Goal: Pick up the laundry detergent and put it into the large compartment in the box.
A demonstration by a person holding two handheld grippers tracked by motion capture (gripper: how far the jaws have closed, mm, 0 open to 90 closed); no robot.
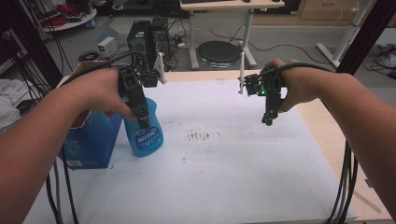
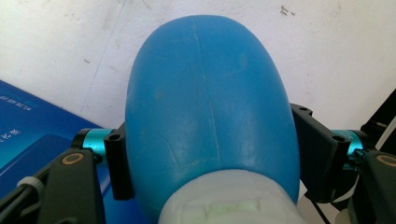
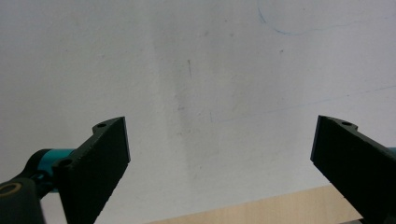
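Observation:
A blue plastic bottle [image 1: 145, 135] with a printed label stands on the white sheet [image 1: 210, 163] at the left. My left gripper [image 1: 142, 119] comes down on it from above. In the left gripper view the bottle's rounded blue body [image 2: 210, 107] sits between the two black jaws, which touch it on both sides, and its whitish cap [image 2: 233, 200] lies nearest the camera. My right gripper [image 1: 268, 119] hangs above the sheet at the right, pointing down. In the right gripper view its jaws [image 3: 219, 140] stand wide apart with just bare sheet between them.
A blue carton [image 1: 91, 140] stands right beside the bottle on its left, also seen in the left gripper view [image 2: 28, 126]. Faint dark marks [image 1: 201, 135] stain the middle of the sheet. Bare wooden tabletop [image 1: 322, 126] runs along the right edge. Cables hang at both front corners.

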